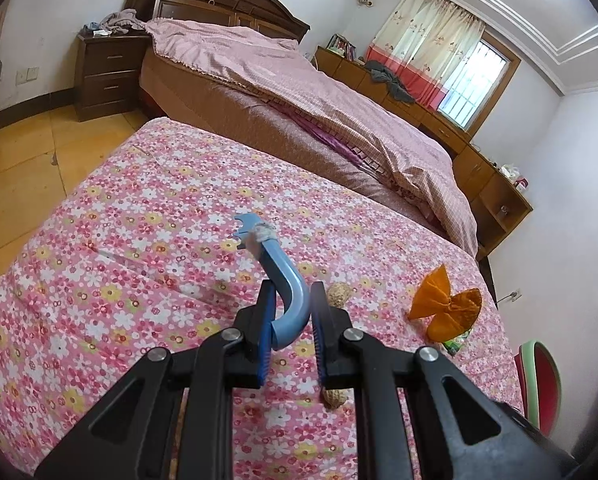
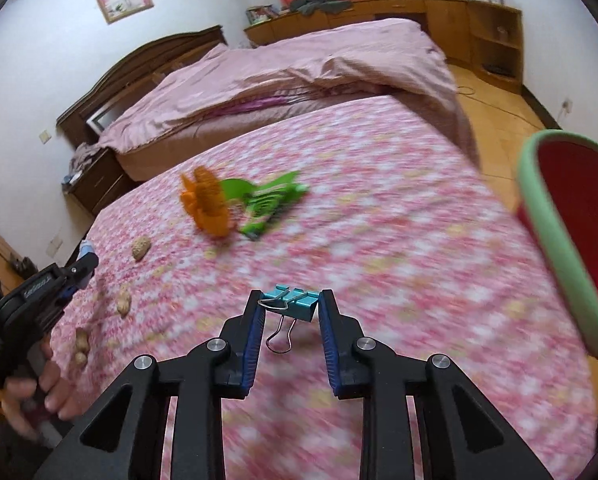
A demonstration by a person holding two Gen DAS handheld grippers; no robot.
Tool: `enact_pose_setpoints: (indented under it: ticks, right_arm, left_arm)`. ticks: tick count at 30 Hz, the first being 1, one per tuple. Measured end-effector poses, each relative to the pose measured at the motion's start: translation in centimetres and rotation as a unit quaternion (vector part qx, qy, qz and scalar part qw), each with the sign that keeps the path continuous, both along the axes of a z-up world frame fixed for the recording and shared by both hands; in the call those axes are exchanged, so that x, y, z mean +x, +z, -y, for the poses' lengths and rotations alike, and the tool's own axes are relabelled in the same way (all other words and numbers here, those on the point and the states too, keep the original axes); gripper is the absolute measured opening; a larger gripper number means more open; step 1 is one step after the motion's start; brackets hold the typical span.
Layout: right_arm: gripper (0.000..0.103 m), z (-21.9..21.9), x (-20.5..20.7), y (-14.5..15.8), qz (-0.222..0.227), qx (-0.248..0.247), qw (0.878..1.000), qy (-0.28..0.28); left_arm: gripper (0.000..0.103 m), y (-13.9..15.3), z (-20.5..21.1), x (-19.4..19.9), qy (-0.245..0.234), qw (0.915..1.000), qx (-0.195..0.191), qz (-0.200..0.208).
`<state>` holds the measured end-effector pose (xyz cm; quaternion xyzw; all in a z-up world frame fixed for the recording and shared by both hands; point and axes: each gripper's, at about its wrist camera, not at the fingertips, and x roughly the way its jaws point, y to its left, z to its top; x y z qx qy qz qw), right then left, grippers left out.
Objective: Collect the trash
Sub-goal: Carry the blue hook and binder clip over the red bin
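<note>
My left gripper (image 1: 291,300) is shut on a bent blue plastic piece (image 1: 277,276) and holds it above the floral table (image 1: 139,216). My right gripper (image 2: 289,304) is shut on a teal binder clip (image 2: 293,304), held above the table near the red bin with a green rim (image 2: 555,216). An orange crumpled wrapper (image 1: 447,304) lies at the right in the left wrist view; it also shows in the right wrist view (image 2: 209,204) beside a green packet (image 2: 267,204). Peanut shells (image 2: 141,248) lie scattered on the table. The left gripper (image 2: 75,272) shows at the left edge.
A bed with a pink quilt (image 1: 299,92) stands behind the table. A dark nightstand (image 1: 107,76) and wooden cabinets (image 1: 479,172) line the walls. The bin also shows at the table's right edge (image 1: 539,384). The right wrist view is motion-blurred.
</note>
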<state>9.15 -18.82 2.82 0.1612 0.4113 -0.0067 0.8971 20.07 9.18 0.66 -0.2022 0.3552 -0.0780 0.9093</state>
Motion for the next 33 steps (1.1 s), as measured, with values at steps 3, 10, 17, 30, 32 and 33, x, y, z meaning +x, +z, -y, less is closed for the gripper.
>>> enact_pose_setpoints:
  ticks: [3,10,17,30,32,33]
  right_arm:
    - [0.027,2.4,-2.7,0.7,0.003,-0.006,1.000,-0.020]
    - [0.027,7.6,-7.7,2.5,0.021,-0.006,0.997,-0.072]
    - [0.027,12.4,-11.1,3.7,0.043,0.002,0.991,-0.128]
    - [0.027,20.1,-14.1,3.5,0.070,0.059,0.976,-0.196]
    - [0.027,20.8,-14.1,3.5,0.073,0.064,0.976,-0.194]
    - [0.027,21.1,-13.9,3.5,0.075,0.066,0.976,-0.194]
  left_arm:
    - [0.016,0.1,0.1,-0.1,0.000,1.0000,0.001,0.001]
    - [0.016,1.2,1.3,-1.1,-0.006,0.9997,0.013,0.022]
    - [0.016,2.5,4.6,-3.4,-0.041,0.9982,0.032,0.029]
    - [0.016,6.1,15.8,-7.0,-0.180,0.9825,0.035,0.032]
    - [0.016,6.5,17.8,-7.4,-0.201,0.9783,0.036,0.034]
    - [0.016,6.7,19.1,-7.6,-0.214,0.9756,0.036,0.033]
